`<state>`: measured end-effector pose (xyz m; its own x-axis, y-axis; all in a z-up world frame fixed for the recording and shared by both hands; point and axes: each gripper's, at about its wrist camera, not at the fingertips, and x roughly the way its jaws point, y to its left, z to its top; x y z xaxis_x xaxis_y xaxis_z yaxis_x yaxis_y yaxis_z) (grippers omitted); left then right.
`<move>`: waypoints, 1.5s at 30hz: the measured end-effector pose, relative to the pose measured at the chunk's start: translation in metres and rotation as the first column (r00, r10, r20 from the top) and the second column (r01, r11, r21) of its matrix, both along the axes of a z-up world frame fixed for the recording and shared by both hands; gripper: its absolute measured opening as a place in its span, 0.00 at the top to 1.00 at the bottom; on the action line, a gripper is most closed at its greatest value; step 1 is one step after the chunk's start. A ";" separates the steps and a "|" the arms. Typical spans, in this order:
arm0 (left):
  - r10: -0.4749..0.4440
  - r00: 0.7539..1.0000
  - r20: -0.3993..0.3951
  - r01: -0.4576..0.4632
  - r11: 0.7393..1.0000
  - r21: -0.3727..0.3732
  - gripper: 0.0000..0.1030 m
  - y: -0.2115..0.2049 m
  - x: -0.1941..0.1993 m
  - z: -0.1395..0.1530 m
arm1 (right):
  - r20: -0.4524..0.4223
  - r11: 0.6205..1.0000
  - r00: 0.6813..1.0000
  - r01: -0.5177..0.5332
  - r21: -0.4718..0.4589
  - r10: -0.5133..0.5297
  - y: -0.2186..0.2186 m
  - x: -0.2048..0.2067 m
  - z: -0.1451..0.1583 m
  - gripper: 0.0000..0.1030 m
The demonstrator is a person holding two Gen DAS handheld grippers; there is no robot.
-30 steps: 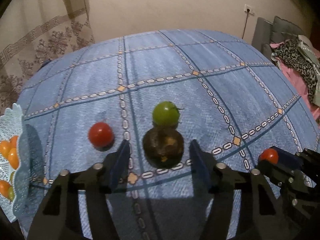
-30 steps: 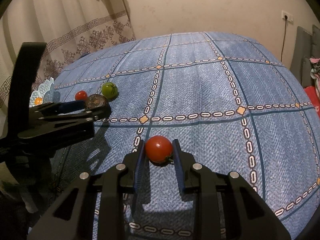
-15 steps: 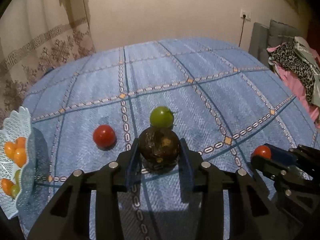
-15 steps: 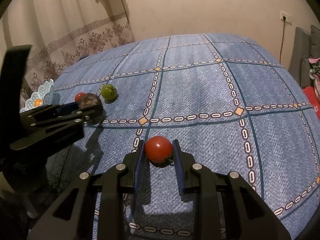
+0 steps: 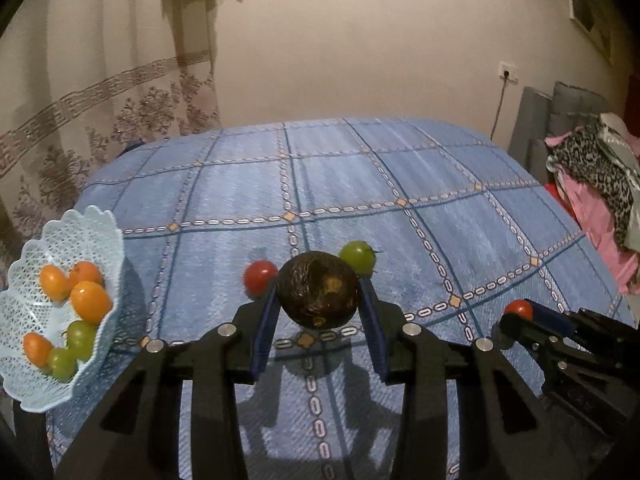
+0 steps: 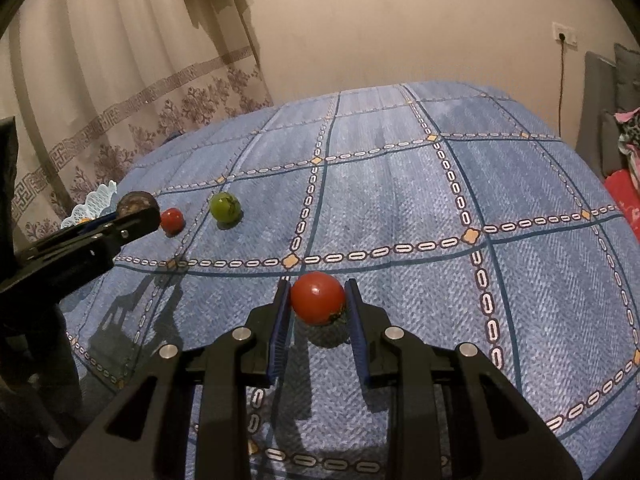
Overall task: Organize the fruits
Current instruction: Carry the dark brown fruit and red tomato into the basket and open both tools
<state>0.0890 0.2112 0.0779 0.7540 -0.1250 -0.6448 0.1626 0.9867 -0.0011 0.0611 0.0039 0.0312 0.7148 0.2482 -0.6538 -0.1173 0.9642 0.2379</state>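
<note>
My left gripper (image 5: 318, 308) is clamped on a dark brown, rough-skinned round fruit (image 5: 318, 294), its blue pads (image 5: 264, 328) pressed against both sides. The fruit hangs clear of the blue patterned tablecloth (image 5: 400, 184), with its shadow falling on the cloth underneath. Just behind it on the cloth I see a small red tomato (image 5: 260, 274) to the left and a green tomato (image 5: 357, 257) to the right, both resting on the surface and partly hidden by the fruit I hold.

At the table's left edge sits the light blue lattice basket (image 5: 108, 236), holding several orange fruits (image 5: 90, 300) and a couple of green ones (image 5: 80, 334).

My right gripper (image 6: 318, 312) has its jaws closed narrow around a second red tomato (image 6: 318, 298), stem end turned down and to the right. It sits low over the cloth with a shadow right under it; I cannot tell whether it touches the fabric. From the right wrist view the left gripper (image 6: 132, 216) shows at far left with the dark fruit at its tip, in front of the basket rim (image 6: 96, 200). A pile of clothing (image 5: 596, 168) lies beyond the table's right side.
</note>
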 end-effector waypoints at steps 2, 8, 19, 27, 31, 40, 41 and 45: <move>0.009 1.000 0.011 -0.009 1.000 -0.011 0.61 0.005 -0.004 0.004 | 0.007 1.000 1.000 -0.004 0.001 0.004 -0.002 -0.002 0.001 0.73; 0.032 0.998 0.047 -0.031 0.999 -0.016 0.61 0.014 -0.013 0.013 | 0.016 1.000 1.000 -0.001 0.007 0.001 -0.003 -0.006 0.003 0.73; 0.076 0.995 0.071 -0.072 0.996 -0.056 0.61 0.036 -0.024 0.020 | 0.030 1.000 0.999 0.018 0.012 -0.019 -0.004 -0.009 0.007 0.73; 0.107 0.991 0.076 -0.100 0.992 -0.082 0.61 0.053 -0.027 0.022 | 0.058 0.996 0.995 0.081 0.038 -0.083 -0.019 -0.013 0.017 0.73; 0.115 0.990 0.082 -0.108 0.991 -0.084 0.61 0.058 -0.031 0.023 | 0.067 0.994 0.993 0.094 0.050 -0.097 -0.021 -0.017 0.020 0.73; 0.160 0.983 0.093 -0.151 0.983 -0.101 0.61 0.074 -0.036 0.027 | 0.070 0.995 0.994 0.083 0.047 -0.087 -0.012 -0.024 0.021 0.73; 0.164 0.982 0.098 -0.154 0.983 -0.101 0.61 0.076 -0.038 0.028 | 0.069 0.995 0.994 0.084 0.046 -0.087 -0.011 -0.024 0.022 0.73; 0.181 0.977 0.112 -0.170 0.980 -0.104 0.61 0.085 -0.042 0.033 | 0.066 0.996 0.994 0.080 0.044 -0.083 -0.006 -0.025 0.023 0.73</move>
